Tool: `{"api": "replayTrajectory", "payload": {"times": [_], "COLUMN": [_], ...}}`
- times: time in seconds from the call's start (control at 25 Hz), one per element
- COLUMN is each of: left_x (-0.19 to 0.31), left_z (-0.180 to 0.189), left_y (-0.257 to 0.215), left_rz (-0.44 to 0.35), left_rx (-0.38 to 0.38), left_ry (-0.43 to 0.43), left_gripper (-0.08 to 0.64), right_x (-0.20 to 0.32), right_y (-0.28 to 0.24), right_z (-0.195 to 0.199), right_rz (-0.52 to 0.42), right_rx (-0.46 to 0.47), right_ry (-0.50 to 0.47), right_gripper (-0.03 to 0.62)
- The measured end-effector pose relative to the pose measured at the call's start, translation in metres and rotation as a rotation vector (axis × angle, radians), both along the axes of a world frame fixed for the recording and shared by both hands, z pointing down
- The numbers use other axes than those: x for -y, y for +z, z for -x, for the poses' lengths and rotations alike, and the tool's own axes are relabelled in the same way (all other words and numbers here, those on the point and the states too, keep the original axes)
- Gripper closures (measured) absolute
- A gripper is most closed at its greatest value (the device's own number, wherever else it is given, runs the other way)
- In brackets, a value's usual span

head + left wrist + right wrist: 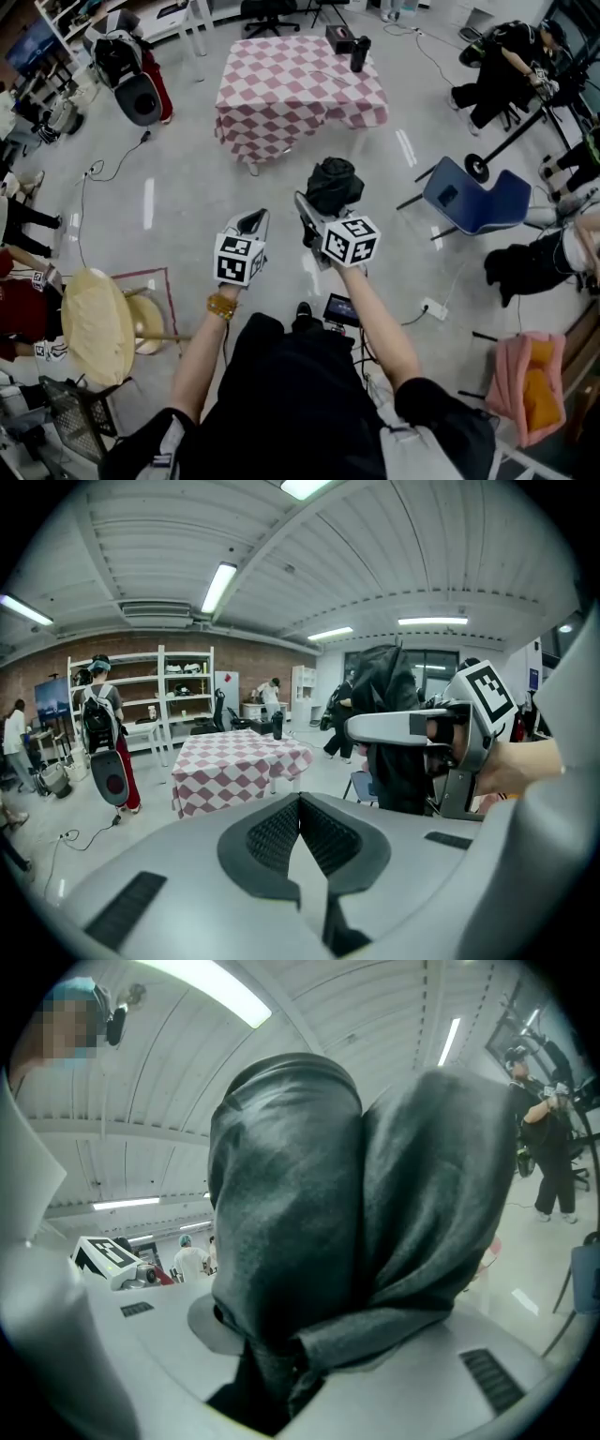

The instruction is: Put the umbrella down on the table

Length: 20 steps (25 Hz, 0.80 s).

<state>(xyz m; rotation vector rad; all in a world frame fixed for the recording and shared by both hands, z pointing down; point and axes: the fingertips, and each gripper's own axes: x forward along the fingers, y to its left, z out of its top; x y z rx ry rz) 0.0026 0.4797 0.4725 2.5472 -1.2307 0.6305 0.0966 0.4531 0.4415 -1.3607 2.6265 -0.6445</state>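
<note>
A folded black umbrella (334, 185) stands upright in my right gripper (314, 214), whose jaws are shut on its lower part. Its dark fabric (356, 1213) fills the right gripper view and hides the pads. My left gripper (247, 225) is beside it on the left, shut with nothing between its pads (298, 810). The table (300, 89) with a red-and-white checked cloth stands ahead across a stretch of floor. In the left gripper view the table (239, 761) is at centre left, and the umbrella (389, 733) and the right gripper (394, 727) are on the right.
A black box (339, 39) and a black bottle (359, 53) stand on the table's far right corner. A blue chair (473, 199) is to the right and a tan round seat (94, 323) to the left. People and floor cables ring the room.
</note>
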Motion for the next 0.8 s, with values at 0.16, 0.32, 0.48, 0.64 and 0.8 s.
{"api": "replayTrajectory", "payload": {"times": [0.16, 0.32, 0.48, 0.64, 0.8], "left_x": [0.022, 0.049, 0.081, 0.11, 0.132], "left_z": [0.0, 0.005, 0.015, 0.029, 0.044], "left_y": [-0.001, -0.002, -0.006, -0.012, -0.013], "left_rz": [0.008, 0.007, -0.008, -0.011, 0.0], "left_rx": [-0.008, -0.026, -0.051, -0.07, -0.1], "left_ry": [-0.002, 0.015, 0.039, 0.071, 0.1], "left_gripper": [0.546, 0.546, 0.546, 0.546, 0.546], "right_x": [0.022, 0.047, 0.072, 0.103, 0.129], "right_y": [0.003, 0.007, 0.009, 0.004, 0.003], "right_z": [0.001, 0.014, 0.03, 0.045, 0.058], "right_rz": [0.026, 0.029, 0.035, 0.042, 0.051], "right_rx": [0.013, -0.027, -0.031, -0.031, -0.003], "right_ry": [-0.004, -0.027, -0.027, -0.004, 0.041], "right_gripper": [0.414, 0.414, 0.414, 0.414, 0.414]}}
